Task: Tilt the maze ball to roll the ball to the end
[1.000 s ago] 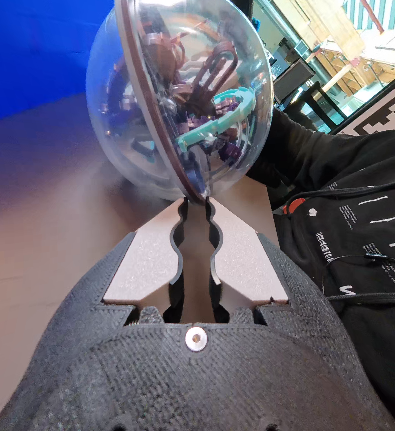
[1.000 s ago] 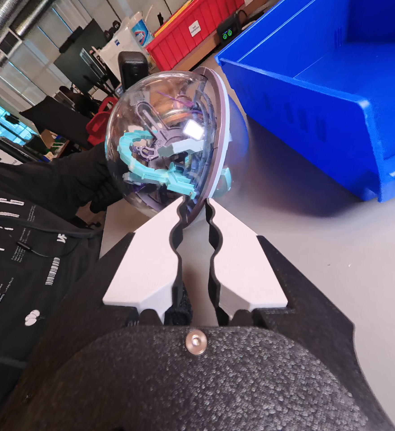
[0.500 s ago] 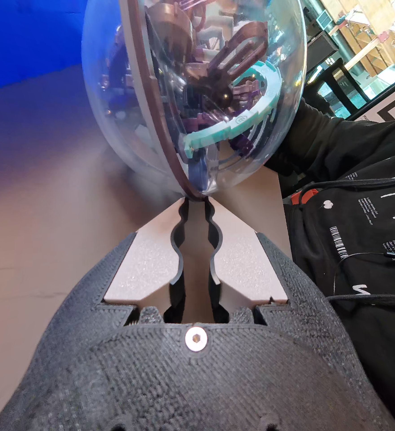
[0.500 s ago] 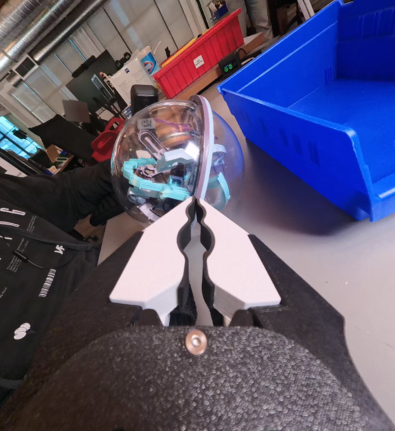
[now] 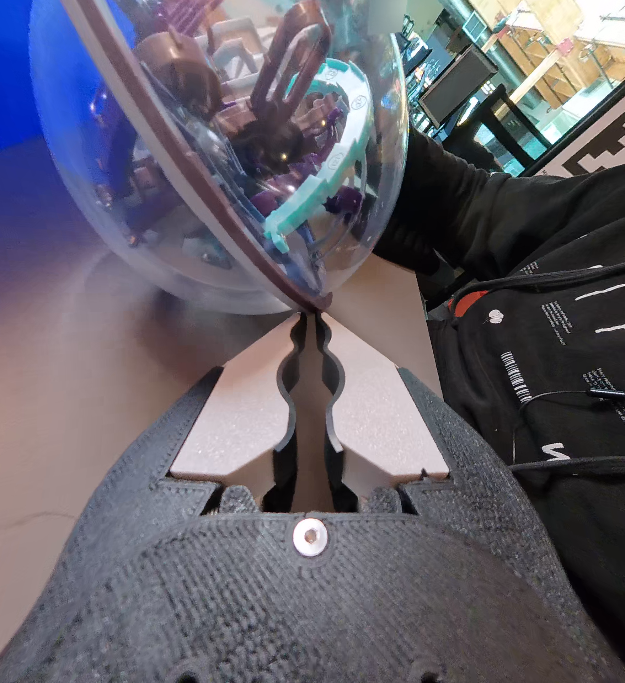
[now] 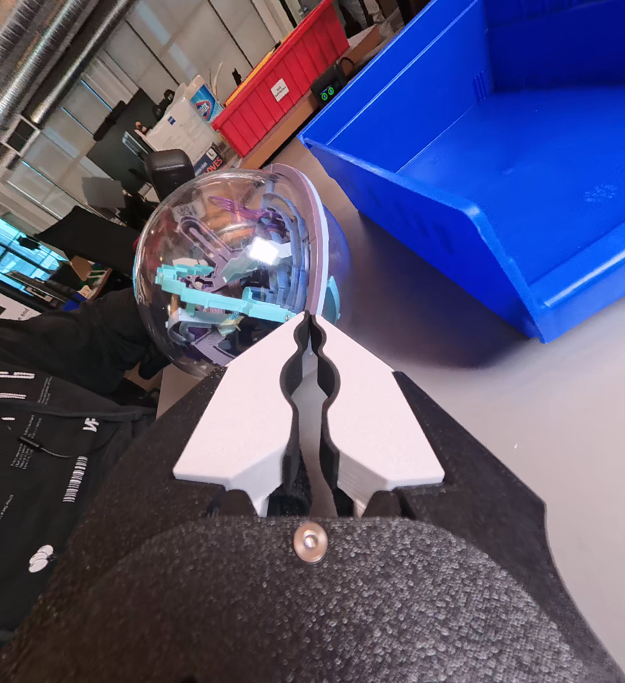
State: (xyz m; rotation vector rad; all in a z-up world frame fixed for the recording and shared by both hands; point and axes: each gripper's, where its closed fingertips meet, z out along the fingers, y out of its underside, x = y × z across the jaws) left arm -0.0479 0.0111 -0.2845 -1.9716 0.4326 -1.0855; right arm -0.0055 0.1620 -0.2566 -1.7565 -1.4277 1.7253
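The maze ball (image 5: pixel 215 155) sits straight ahead of both grippers, low over the bench (image 5: pixel 45 369) near its front edge, with the seam ring around its middle (image 5: pixel 178 148) running as a slanted line down to the fingertips. The left gripper (image 5: pixel 308 315) has its fingers drawn nearly together on the lower end of that ring, the tips pinching the brown rim where it juts out. The right gripper (image 6: pixel 309 317), coming from the opposite side, has its fingers likewise almost closed at the rim (image 6: pixel 316 255), though whether they truly clamp it or only press beside it is hard to tell. So the ball hangs between two grips on one ring, and any tilt will likely pivot about the line joining them. The little ball inside cannot be picked out among the teal and purple tracks (too cluttered). A blue bin (image 6: pixel 506 166) stands well apart on the bench beyond.
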